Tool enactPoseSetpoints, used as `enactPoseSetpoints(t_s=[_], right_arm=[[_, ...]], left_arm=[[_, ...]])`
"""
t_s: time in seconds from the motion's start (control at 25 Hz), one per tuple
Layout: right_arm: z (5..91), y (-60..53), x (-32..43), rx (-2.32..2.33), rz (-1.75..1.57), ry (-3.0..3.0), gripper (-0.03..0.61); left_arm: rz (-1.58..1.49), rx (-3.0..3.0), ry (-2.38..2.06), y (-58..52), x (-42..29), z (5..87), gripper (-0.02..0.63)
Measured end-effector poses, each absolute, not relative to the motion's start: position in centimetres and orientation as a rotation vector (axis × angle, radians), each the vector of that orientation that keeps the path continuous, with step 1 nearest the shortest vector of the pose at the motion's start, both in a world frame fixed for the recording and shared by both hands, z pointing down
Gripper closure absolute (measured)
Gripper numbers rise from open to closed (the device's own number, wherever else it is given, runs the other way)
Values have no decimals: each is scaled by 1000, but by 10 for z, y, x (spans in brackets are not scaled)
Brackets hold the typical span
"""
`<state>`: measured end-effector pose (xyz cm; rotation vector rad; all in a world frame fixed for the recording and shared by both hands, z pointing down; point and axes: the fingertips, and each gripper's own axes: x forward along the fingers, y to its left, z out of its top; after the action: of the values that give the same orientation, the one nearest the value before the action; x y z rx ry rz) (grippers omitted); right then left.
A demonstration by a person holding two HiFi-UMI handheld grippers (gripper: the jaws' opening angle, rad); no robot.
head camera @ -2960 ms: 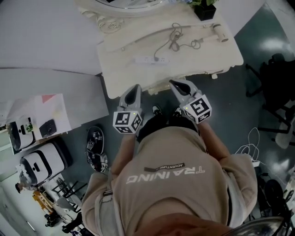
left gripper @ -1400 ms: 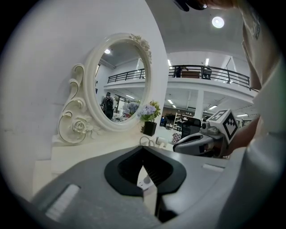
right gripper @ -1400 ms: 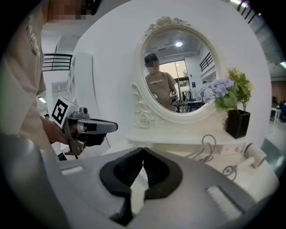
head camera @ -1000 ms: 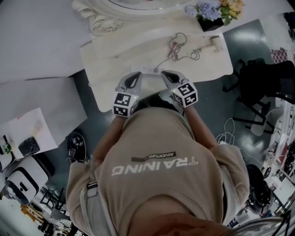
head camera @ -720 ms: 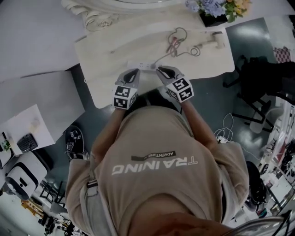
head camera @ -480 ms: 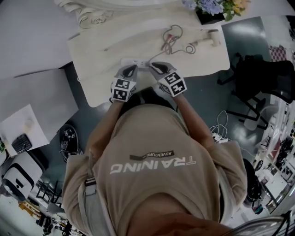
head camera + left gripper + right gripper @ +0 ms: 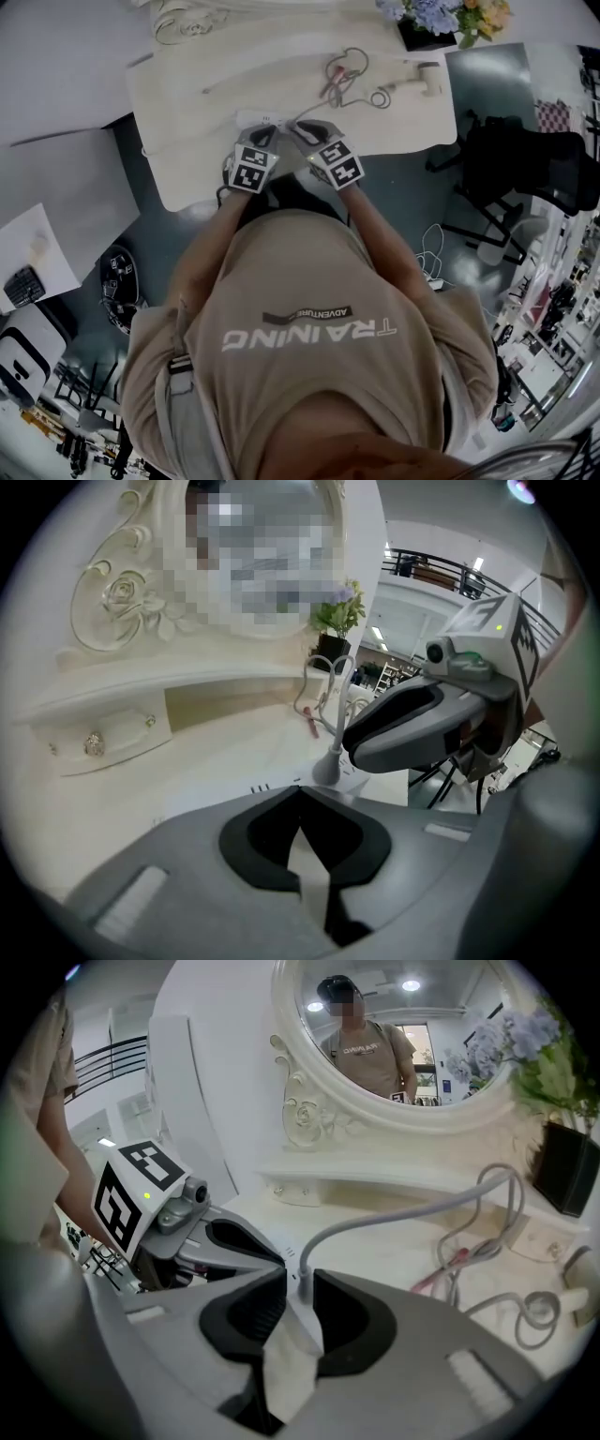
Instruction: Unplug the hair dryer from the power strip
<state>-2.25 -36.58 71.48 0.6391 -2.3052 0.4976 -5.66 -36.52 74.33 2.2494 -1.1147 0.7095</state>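
So my right gripper (image 7: 300, 1275) has its jaws a narrow gap apart with the hair dryer's plug (image 7: 304, 1283) sitting between them, a sliver of space showing on one side. The plug's in the power strip (image 7: 255, 119), right under those tips. My left gripper (image 7: 300, 794) has its jaws pressed together, with the strip just ahead of them.

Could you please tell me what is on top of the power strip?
The grey plug stands in the power strip, with the right gripper's jaws either side of it. The left gripper's shut jaws sit over the strip. The strip's surface beneath both grippers is covered.
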Motion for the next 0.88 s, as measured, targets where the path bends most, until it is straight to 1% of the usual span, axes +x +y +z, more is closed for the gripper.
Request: enactPoseSetpoints(t_s=[0.64,0.88], right_arm=[[729,-373,-37,594,391,-2243,482],[730,-377,-40,613,411,-2245,486]], left_arm=[[785,2256,-1093,-366,-54,745,612],[764,2254,-1082,-366,-55,744,612]])
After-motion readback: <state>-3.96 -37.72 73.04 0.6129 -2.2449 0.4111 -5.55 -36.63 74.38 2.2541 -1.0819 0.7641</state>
